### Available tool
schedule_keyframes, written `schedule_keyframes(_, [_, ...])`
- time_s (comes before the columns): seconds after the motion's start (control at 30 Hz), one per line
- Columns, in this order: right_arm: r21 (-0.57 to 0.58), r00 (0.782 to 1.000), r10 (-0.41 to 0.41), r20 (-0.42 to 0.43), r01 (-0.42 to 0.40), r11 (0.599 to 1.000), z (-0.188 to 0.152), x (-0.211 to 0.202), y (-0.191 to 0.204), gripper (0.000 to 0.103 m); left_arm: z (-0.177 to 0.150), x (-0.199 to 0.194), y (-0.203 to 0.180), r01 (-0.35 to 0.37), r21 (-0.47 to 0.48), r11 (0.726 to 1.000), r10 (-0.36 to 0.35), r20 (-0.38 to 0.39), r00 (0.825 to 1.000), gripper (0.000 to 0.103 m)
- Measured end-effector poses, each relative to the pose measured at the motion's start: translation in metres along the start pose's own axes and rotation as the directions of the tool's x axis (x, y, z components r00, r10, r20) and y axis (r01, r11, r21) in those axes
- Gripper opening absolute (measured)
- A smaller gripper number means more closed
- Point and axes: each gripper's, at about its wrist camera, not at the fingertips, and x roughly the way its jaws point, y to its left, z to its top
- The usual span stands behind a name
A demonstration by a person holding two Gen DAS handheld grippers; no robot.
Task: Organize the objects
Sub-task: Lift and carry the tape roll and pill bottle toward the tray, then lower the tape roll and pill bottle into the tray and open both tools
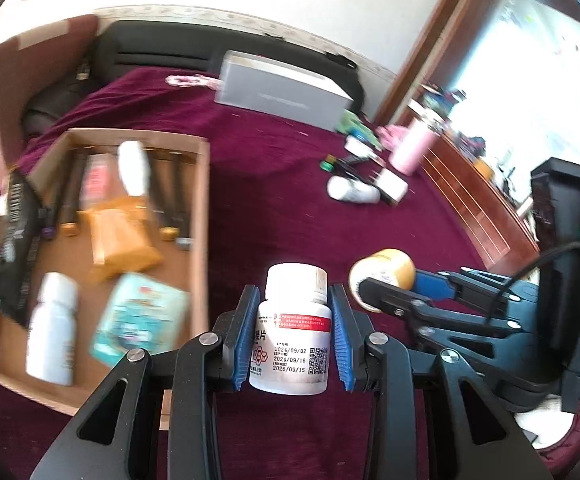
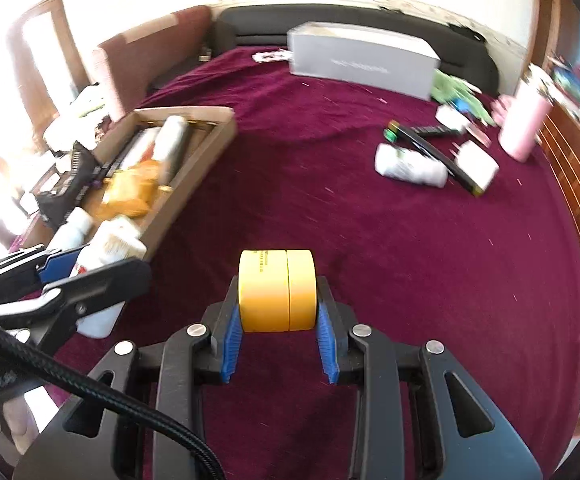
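Left gripper (image 1: 294,332) clamped on white pill bottle (image 1: 293,328), right gripper (image 2: 277,320) clamped on yellow tape roll (image 2: 277,290)

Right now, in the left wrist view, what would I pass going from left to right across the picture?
Cardboard box with bottles and packets inside → white pill bottle held in the left gripper → yellow tape roll held in the right gripper → wooden cabinet at the right edge.

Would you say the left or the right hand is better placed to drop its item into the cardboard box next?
Left, probably: the left gripper with its white bottle is beside the cardboard box; the right gripper is farther away.
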Motion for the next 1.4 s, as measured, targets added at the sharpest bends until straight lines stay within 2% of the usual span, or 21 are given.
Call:
schedule_keyframes(0.33, [-0.128,0.998,0.055,0.009,-0.053,0.990,0.036,0.011,0.071,0.030,-0.003,-0.025,0.081,-0.082,-0.141,0.987,0.090,0.053,0.995,0.030])
schedule_keyframes(0.67, [-0.174,0.989,0.135,-0.051,-0.142,0.975,0.054,0.042,0.124,0.030,-0.018,-0.038,0.143,-0.145,-0.226,0.963,0.161,0.053,0.986,0.030])
schedule_keyframes(0.83, [-0.148,0.974,0.202,-0.101,-0.216,0.965,0.056,0.060,0.138,0.030,-0.014,-0.038,0.159,-0.163,-0.234,0.958,0.178,0.044,0.983,0.030])
schedule_keyframes(0.97, [-0.109,0.954,0.264,-0.144,-0.281,0.954,0.058,0.077,0.147,0.031,-0.007,-0.034,0.164,-0.188,-0.215,0.958,0.199,0.033,0.979,0.030])
schedule_keyframes(1.4, [-0.077,0.937,0.294,-0.190,-0.313,0.947,0.068,0.111,0.161,0.031,-0.006,-0.017,0.183,-0.215,-0.248,0.945,0.218,-0.014,0.976,0.030])
